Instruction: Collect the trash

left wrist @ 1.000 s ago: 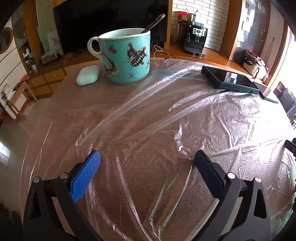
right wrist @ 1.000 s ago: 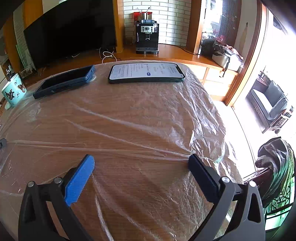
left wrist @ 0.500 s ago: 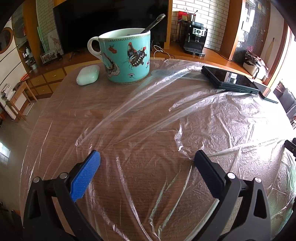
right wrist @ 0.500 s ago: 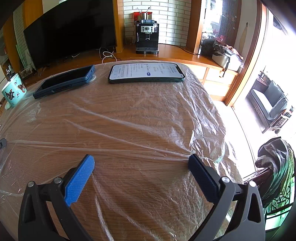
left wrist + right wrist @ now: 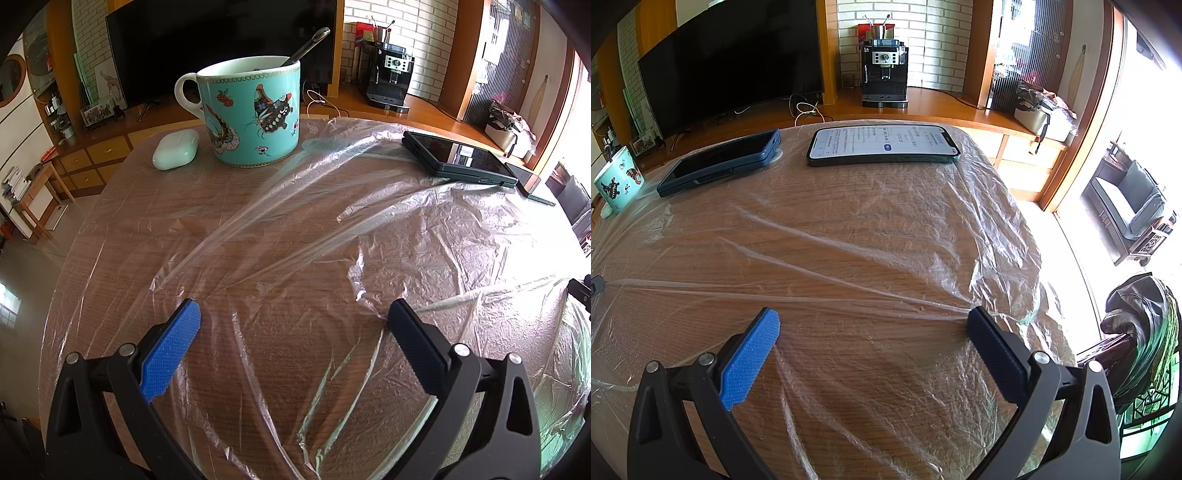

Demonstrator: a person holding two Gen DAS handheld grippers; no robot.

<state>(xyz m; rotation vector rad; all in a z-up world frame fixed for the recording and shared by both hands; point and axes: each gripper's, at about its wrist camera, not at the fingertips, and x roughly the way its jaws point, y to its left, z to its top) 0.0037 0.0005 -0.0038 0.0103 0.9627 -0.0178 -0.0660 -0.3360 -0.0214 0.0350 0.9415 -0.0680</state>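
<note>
Nothing has moved over the last second: the left gripper [image 5: 293, 314] and right gripper [image 5: 873, 321] hover with jaws spread wide and empty over the clear plastic sheet [image 5: 424, 236] covering the table [image 5: 122, 229], so pinching a raised wrinkle should lift it best.

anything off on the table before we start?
Yes: the clear plastic sheet over the wooden table is wrinkled and bunched into ridges. Two phones and the butterfly mug appear to sit on it.
</note>
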